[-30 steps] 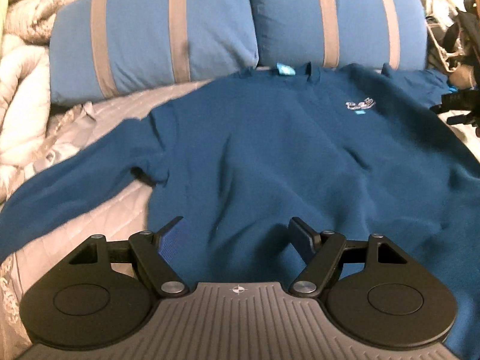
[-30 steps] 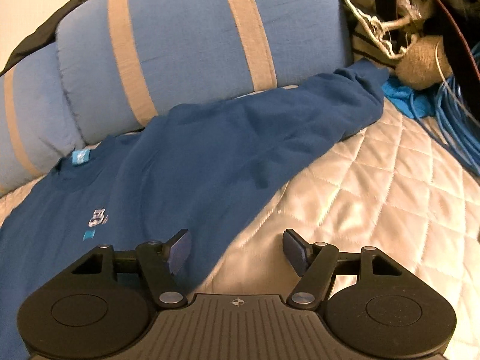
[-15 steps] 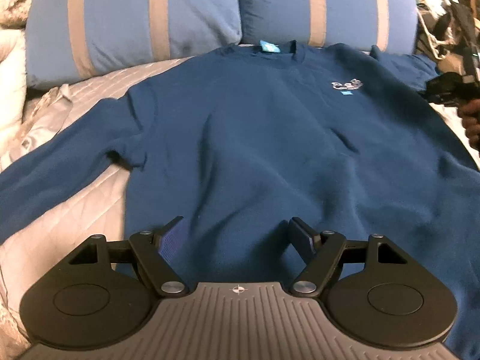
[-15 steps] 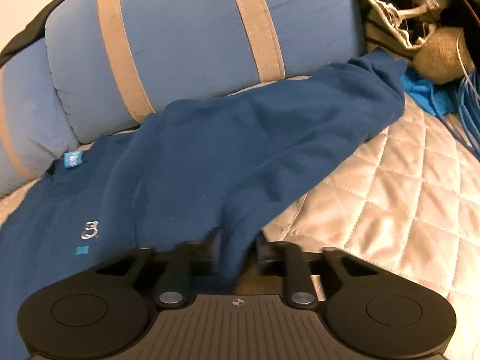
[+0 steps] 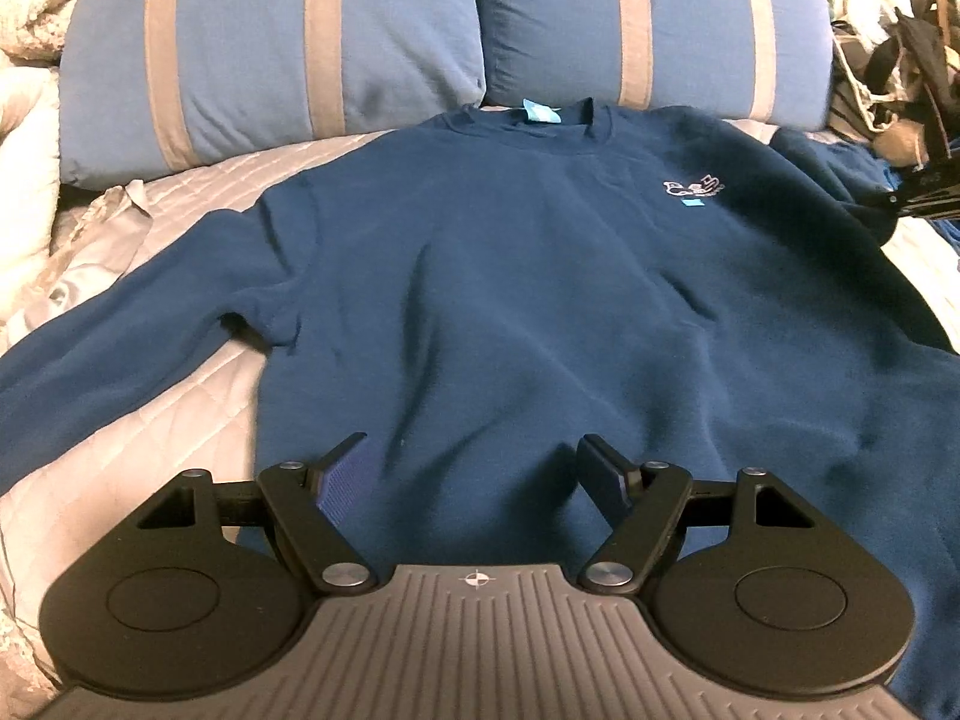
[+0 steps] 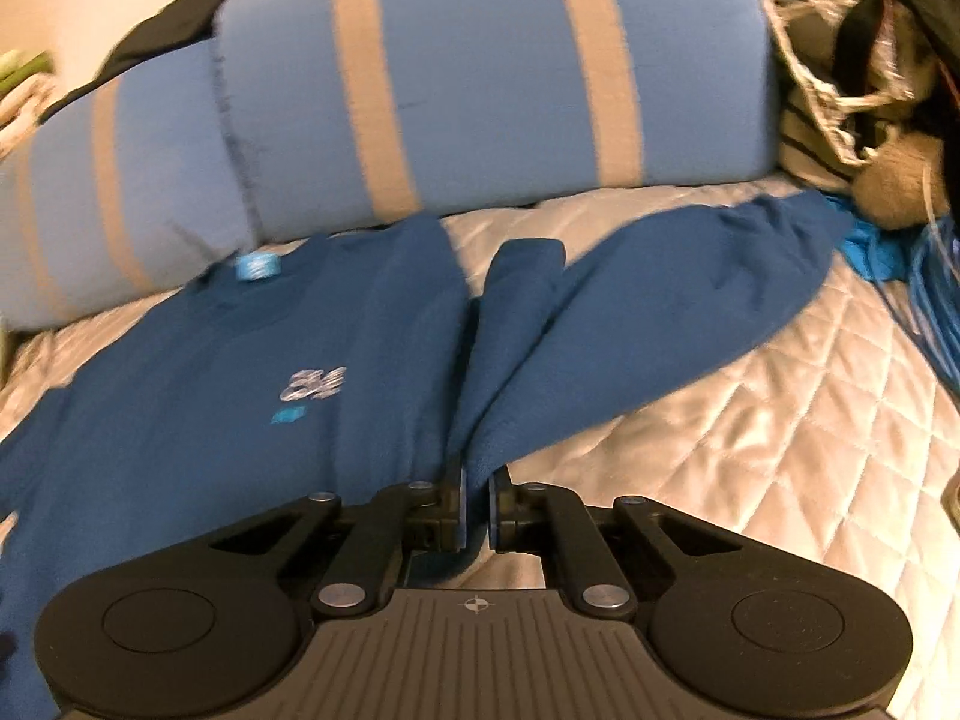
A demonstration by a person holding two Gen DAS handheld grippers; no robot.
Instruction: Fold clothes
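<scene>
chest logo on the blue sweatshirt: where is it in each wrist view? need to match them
Left wrist: chest logo upper right, right of and below the collar.
Right wrist: chest logo left of centre, left of the right gripper, which is shut on a fold of the sweatshirt.
Shared landmark: light blue neck label, in front of the striped pillows.

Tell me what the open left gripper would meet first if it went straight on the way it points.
Most likely the front of the blue sweatshirt, which lies spread on the bed right ahead of the left gripper. Beyond it sit the striped pillows. The gripper's height above the fabric is unclear.
</scene>
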